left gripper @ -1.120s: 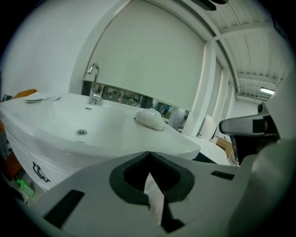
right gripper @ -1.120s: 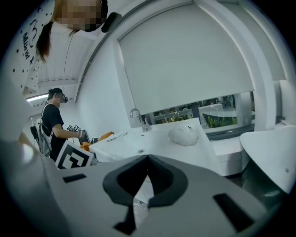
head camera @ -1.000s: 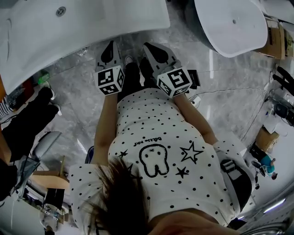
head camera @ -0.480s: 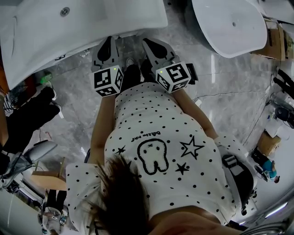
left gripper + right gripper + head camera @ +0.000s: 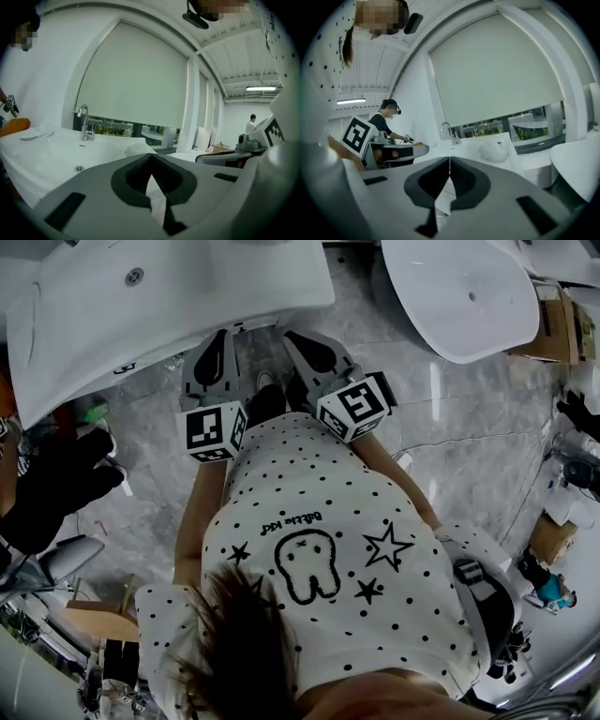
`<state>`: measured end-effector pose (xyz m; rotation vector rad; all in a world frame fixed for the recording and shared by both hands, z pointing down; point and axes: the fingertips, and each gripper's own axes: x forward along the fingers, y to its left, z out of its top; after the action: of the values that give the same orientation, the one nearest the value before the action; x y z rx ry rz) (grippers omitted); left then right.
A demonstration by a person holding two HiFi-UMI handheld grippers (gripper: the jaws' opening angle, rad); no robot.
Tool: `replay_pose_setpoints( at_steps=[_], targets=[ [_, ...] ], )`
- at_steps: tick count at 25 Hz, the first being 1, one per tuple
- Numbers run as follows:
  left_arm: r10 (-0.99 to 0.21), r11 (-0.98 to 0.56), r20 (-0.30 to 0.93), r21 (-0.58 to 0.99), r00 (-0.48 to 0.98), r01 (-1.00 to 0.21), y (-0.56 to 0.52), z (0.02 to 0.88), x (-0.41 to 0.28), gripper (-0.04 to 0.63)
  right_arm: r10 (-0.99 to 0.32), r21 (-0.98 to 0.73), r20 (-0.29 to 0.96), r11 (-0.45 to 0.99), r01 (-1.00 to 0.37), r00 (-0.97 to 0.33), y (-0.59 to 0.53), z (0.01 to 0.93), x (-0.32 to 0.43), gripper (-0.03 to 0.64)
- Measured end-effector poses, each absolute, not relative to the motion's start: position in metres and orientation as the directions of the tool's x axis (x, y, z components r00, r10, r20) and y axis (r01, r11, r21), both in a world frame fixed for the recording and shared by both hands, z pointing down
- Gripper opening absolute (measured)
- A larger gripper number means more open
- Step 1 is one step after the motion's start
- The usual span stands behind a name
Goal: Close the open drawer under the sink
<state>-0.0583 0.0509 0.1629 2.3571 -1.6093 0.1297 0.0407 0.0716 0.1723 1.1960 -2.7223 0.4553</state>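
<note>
The white sink (image 5: 169, 306) fills the head view's top left. The drawer under it shows in no view. My left gripper (image 5: 223, 334) and right gripper (image 5: 291, 336) point side by side at the sink's front edge, both shut and holding nothing. In the left gripper view the shut jaws (image 5: 152, 157) look level over the basin, with its tap (image 5: 83, 123) and drain (image 5: 79, 168). In the right gripper view the shut jaws (image 5: 449, 160) face the same tap (image 5: 449, 131), and the left gripper's body (image 5: 401, 151) shows to the left.
A white lump (image 5: 493, 151) lies on the sink top near its right end. A second white basin (image 5: 469, 296) stands at the top right of the head view. A dark chair (image 5: 56, 484) and clutter sit left on the grey marble floor (image 5: 469, 446). Another person (image 5: 388, 119) works beyond the sink.
Both grippers have risen towards the sink's top edge, the left one more. Both have stayed shut.
</note>
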Motion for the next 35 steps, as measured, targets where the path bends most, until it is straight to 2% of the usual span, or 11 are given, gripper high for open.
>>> replay_pose_setpoints(
  at_steps=[11, 20, 35],
  targets=[
    [-0.884, -0.381, 0.215, 0.184, 0.416, -0.906, 0.074, 0.153, -0.048, 0.005, -0.697, -0.173, 0.231, 0.657, -0.733, -0.679, 0.077, 0.157, 0.04, 0.014],
    [-0.899, -0.332, 0.228, 0.199, 0.373, -0.922, 0.073, 0.157, -0.06, 0.005, -0.685, -0.18, 0.266, 0.655, -0.733, -0.678, 0.07, 0.168, 0.041, 0.014],
    [-0.9, -0.34, 0.229, 0.161, 0.37, -0.927, 0.075, 0.158, -0.065, 0.005, -0.669, -0.2, 0.281, 0.661, -0.723, -0.689, 0.069, 0.176, 0.031, 0.014]
  ],
)
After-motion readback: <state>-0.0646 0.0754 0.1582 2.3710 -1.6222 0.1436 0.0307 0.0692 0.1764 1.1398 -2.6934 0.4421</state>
